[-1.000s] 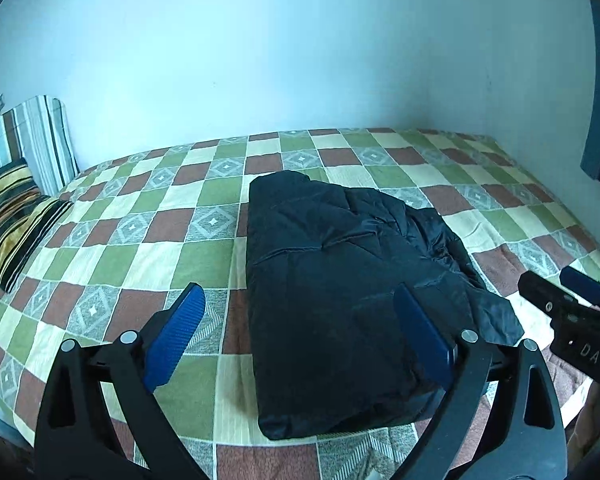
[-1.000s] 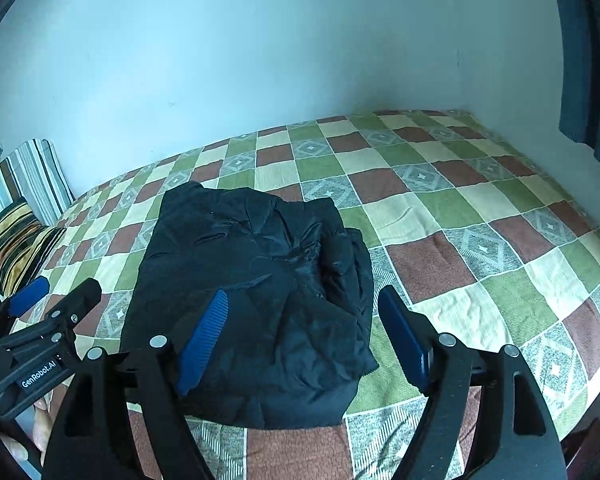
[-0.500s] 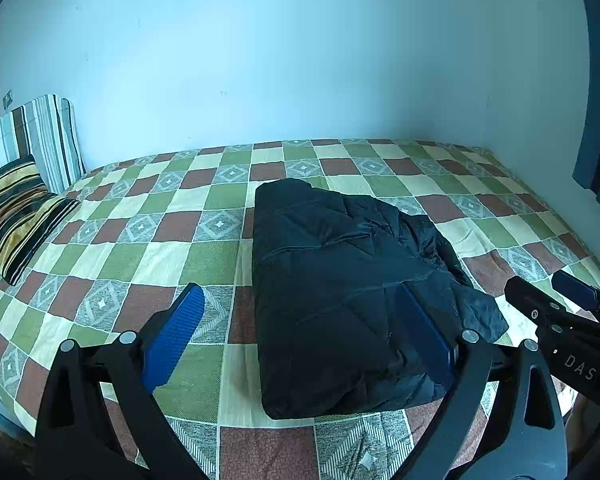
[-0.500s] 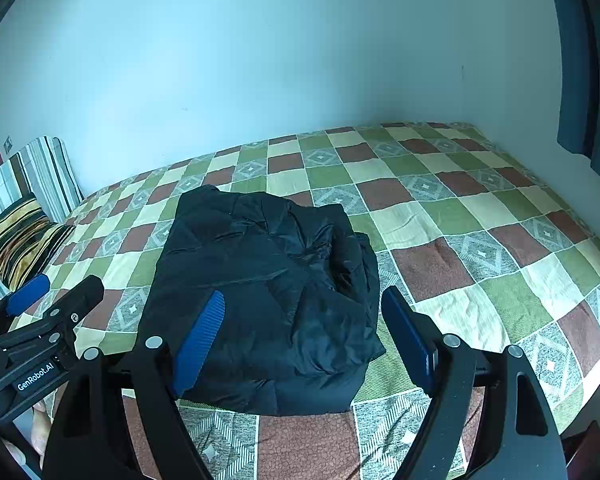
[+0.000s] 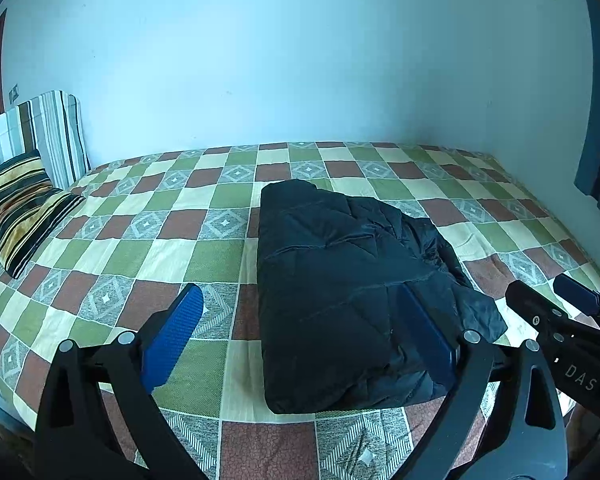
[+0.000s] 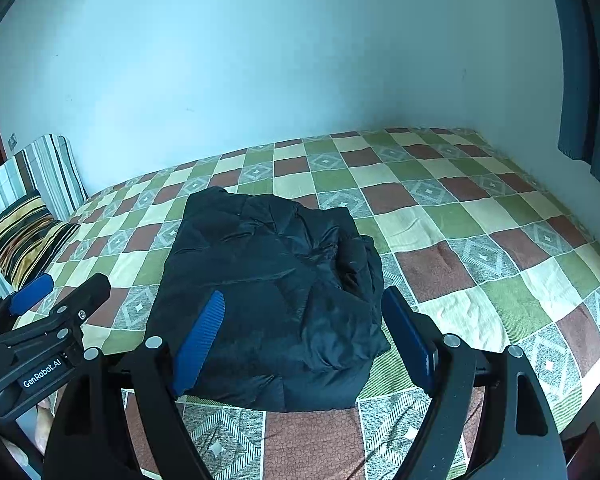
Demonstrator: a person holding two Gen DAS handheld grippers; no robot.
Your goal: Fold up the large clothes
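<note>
We hold both tongs, left (image 5: 300,336) and right (image 6: 306,340), spread and empty above the near edge of the checked bed (image 5: 148,248), where the black quilted jacket (image 5: 340,292) lies folded into a compact bundle, seemingly finished.

Two handheld grippers of matte black plastic: the left gripper (image 5: 300,338) and right gripper (image 6: 308,338) each carry ribbed blue pads (image 5: 172,340) on angular arms fastened with silver screws. White lettering reads "GenRobot.AI" on one body, "DAS" on the other. A pale patch below may be skin.
</note>
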